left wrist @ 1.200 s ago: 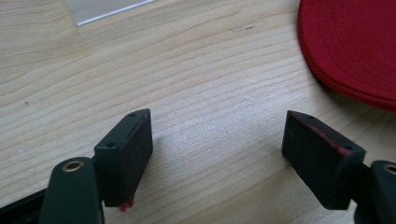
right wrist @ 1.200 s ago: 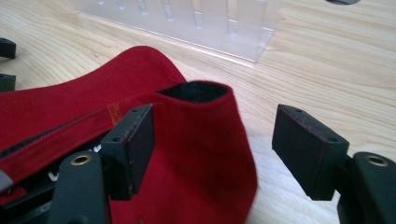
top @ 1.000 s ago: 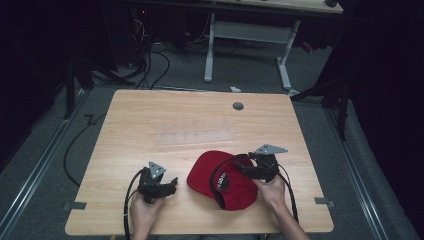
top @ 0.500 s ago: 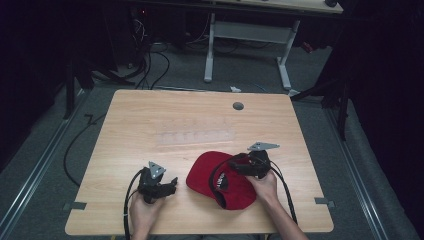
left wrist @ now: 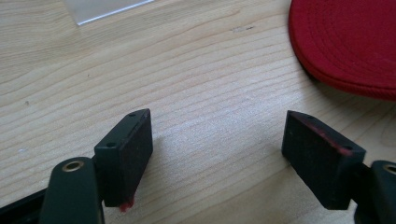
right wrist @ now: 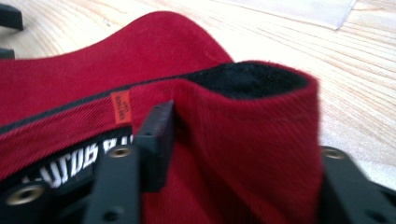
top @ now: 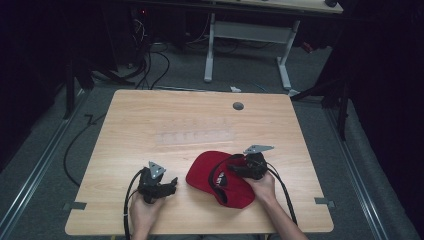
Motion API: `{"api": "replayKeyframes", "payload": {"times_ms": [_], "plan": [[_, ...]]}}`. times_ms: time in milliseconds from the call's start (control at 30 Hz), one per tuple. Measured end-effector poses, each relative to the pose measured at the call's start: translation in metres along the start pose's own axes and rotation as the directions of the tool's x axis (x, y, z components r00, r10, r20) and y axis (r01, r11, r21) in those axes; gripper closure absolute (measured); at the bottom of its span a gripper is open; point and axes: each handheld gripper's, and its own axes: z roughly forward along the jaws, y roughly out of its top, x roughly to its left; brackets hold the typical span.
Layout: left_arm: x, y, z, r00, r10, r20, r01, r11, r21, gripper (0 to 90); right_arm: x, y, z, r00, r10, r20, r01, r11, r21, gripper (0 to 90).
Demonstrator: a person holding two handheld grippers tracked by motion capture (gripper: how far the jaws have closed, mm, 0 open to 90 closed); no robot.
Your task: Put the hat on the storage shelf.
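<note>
While the left gripper (top: pixel 171 183) idles on the bare wood with its jaws spread and nothing between them, the action is all on the other side: the right gripper (top: pixel 234 171) has its jaws around a bunched fold of the red cap (top: pixel 207 171), and they have just been closing on it. In the right gripper view the cloth is gathered between the pads, the left pad (right wrist: pixel 156 140) pressed against the wall of the crown, so this reads as a pinch on fabric, not a firm bite on anything stiff. The cap lies on the table (top: pixel 190 120) near its front edge, towards the right, brim pointing at the left gripper and just beside it. Now the risks: that fold is soft, and if the pinch catches only the outer layer it could slide out once the hand lifts. A pull too early might drag the whole cap across the wood, and the brim could swing into the left gripper.
</note>
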Motion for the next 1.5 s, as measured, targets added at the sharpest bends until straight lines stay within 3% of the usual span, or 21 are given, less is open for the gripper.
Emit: {"api": "replayKeyframes", "payload": {"times_ms": [167, 300, 367, 533, 933, 1367, 1467, 1500], "plan": [[0.0, 0.0, 0.0, 1.0, -0.003, 0.0, 0.003, 1.0, -0.001, 25.1, 0.002, -0.002, -0.007, 0.9992, -0.041, 0.005, 0.041, 0.999, 0.003, 70.1], [0.0, 0.0, 0.0, 1.0, -0.004, 0.0, 0.004, 1.0, -0.001, 25.2, 0.0, -0.006, -0.014, 0.9986, -0.046, -0.028, 0.045, 0.999, -0.018, 81.6], [0.0, 0.0, 0.0, 1.0, -0.004, 0.0, 0.004, 1.0, -0.002, 25.2, 0.0, -0.005, -0.017, 0.9982, -0.048, -0.036, 0.047, 0.999, -0.019, 83.2], [0.0, 0.0, 0.0, 1.0, -0.004, 0.0, 0.004, 1.0, -0.001, 25.2, 0.004, -0.003, -0.027, 0.9968, -0.065, -0.047, 0.064, 0.998, -0.03, 84.4], [0.0, 0.0, 0.0, 1.0, -0.002, 0.0, 0.002, 1.0, -0.001, 25.6, 0.006, 0.001, -0.046, 0.9957, -0.032, -0.087, 0.026, 0.998, -0.063, 85.0], [-0.001, -0.001, 0.001, 1.0, 0.004, 0.009, -0.004, 1.0, 0.007, 21.3, 0.007, 0.007, -0.072, 0.997, -0.013, -0.076, 0.004, 0.993, -0.114, 85.3], [-0.002, -0.001, -0.001, 0.9997, 0.018, 0.016, -0.018, 0.9998, 0.006, 24.1, 0.009, 0.011, -0.082, 0.9976, -0.016, -0.068, 0.007, 0.991, -0.137, 85.3], [-0.004, -0.002, -0.001, 0.999, 0.042, 0.014, -0.042, 0.9991, -0.001, 26.0, 0.009, 0.013, -0.088, 0.9975, -0.011, -0.07, 0.0, 0.988, -0.152, 85.2]]}}
